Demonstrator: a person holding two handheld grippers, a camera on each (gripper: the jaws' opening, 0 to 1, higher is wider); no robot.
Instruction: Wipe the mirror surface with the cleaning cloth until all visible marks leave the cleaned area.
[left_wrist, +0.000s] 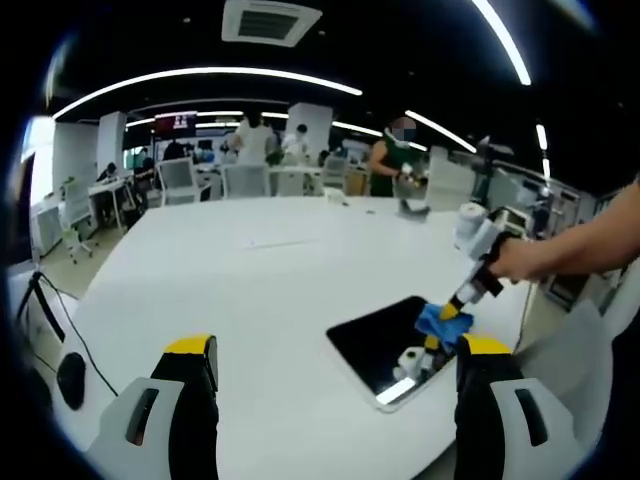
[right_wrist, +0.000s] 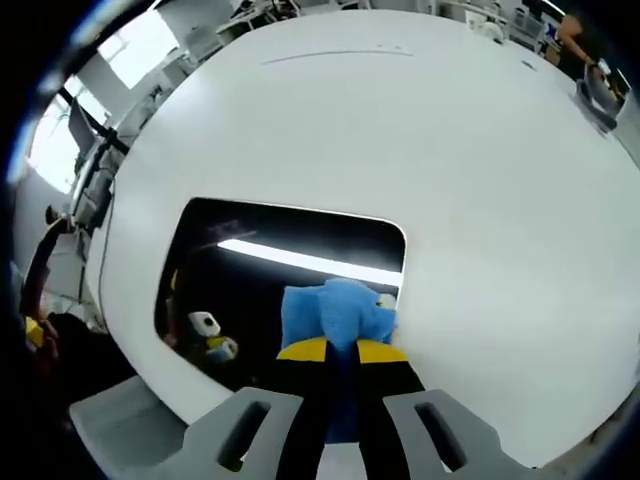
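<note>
Left gripper (left_wrist: 335, 365) idle above the counter (left_wrist: 240, 270), fingers spread. Mirror (right_wrist: 290, 280) flat on the counter; right gripper (right_wrist: 340, 350) pinching the cloth (right_wrist: 335, 312) onto the glass. Best pressed flat, wiped in overlapping strokes edge to edge

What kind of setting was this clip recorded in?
Probably an open-plan office or lab: a large white table, office chairs and desks behind it, people working, ceiling strip lights.

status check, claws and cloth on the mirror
Right claw shut on blue cloth, pressed to mirror. Left claw open, off the mirror over the white table. Nothing in the way.
</note>
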